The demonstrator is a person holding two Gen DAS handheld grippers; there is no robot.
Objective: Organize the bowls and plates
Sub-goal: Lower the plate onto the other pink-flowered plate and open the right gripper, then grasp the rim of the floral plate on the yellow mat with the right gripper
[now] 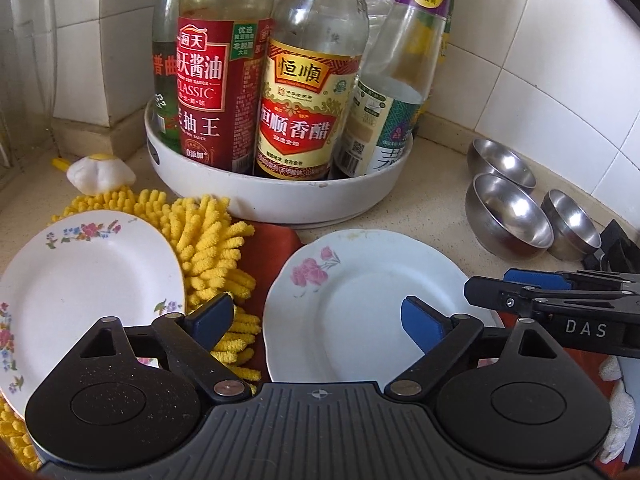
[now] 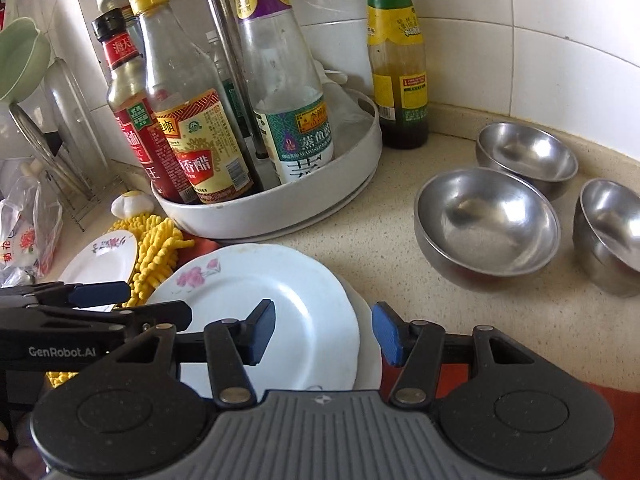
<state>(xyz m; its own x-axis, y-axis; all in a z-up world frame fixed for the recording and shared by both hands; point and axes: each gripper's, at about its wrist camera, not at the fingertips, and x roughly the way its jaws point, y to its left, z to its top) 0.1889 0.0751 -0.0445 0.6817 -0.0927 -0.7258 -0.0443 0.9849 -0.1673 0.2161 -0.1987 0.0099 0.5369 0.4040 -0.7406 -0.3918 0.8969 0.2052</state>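
A white plate with pink roses [image 1: 360,304] [image 2: 280,304] lies on the counter, stacked on another white plate [image 2: 370,360]. A second flowered plate [image 1: 88,280] [image 2: 104,260] lies to its left, partly on a yellow chenille cloth [image 1: 208,240]. Three steel bowls [image 1: 508,216] [image 2: 486,224] stand at the right. My left gripper [image 1: 318,322] is open above the rose plate's left side. My right gripper [image 2: 324,336] is open over the rose plate's right rim; it also shows in the left wrist view [image 1: 516,288].
A white turntable tray [image 1: 280,196] [image 2: 280,216] holds several sauce bottles at the back. A lone bottle [image 2: 398,60] stands by the tiled wall. An egg-shaped toy [image 1: 100,172] lies at the left. A dish rack and plastic bag [image 2: 28,232] sit far left.
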